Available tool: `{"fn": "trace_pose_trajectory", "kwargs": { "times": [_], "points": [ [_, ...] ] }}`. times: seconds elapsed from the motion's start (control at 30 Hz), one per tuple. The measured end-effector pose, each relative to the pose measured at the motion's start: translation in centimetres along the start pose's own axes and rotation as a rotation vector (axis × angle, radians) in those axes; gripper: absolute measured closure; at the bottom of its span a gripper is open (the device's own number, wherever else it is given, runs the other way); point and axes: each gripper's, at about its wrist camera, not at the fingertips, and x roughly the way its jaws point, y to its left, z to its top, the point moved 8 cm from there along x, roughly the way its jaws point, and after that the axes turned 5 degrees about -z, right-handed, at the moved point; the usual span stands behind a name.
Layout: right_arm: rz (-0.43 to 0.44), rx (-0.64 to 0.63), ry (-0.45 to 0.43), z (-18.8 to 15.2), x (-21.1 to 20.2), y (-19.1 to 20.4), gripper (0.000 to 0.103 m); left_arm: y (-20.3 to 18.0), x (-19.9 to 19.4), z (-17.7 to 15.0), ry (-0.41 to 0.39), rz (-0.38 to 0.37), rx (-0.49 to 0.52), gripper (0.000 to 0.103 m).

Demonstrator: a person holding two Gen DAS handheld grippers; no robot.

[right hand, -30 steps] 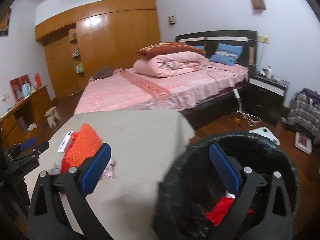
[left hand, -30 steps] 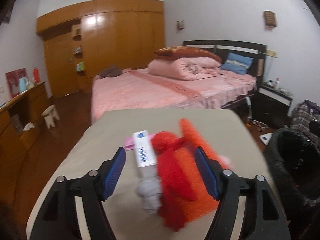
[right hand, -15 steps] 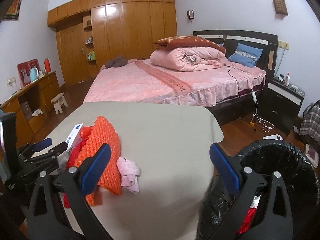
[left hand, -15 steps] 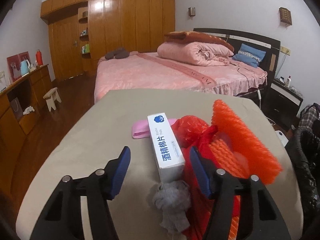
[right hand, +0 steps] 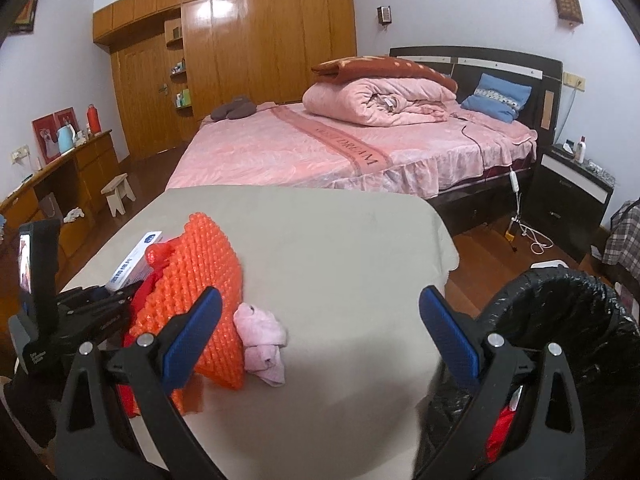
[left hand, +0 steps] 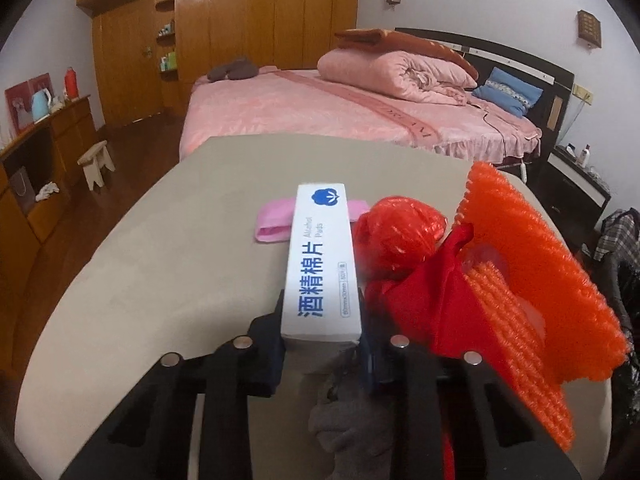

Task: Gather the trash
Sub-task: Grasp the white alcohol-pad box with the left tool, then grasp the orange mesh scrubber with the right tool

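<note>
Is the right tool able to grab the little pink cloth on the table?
Probably yes. The right tool is open and empty, and the pink cloth lies uncovered on the table just ahead of it, beside the orange mesh. Nothing blocks the way.

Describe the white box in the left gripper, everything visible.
The white box is a long, narrow carton, cardboard by its look, printed with blue Chinese characters, "Alcohol Pads" and a blue cotton logo. The left gripper is shut on its near end; it points away over the table. Its right side meets the red bag.
</note>
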Motion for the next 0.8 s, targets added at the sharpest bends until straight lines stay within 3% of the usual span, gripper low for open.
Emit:
{"fn": "trace_pose_trajectory", "kwargs": {
  "times": [0.27, 0.57, 0.8],
  "points": [
    [0.054, 0.007, -0.005, 0.2, -0.6, 1.5, 0.007, 0.2, -3.4, 0.7, -0.046, 0.033, 0.024, 0.074],
    [0.145, -0.04, 0.012, -0.8, -0.8, 6.1, 0.007, 1.0, -6.6, 0.4, -0.059, 0.038, 0.02, 0.074],
    [0.172, -0.09, 0.046, -1.9, 0.4, 8.9, 0.029, 1.8, -8.1, 0.4, -0.076, 0.053, 0.021, 0.074]
  ]
}}
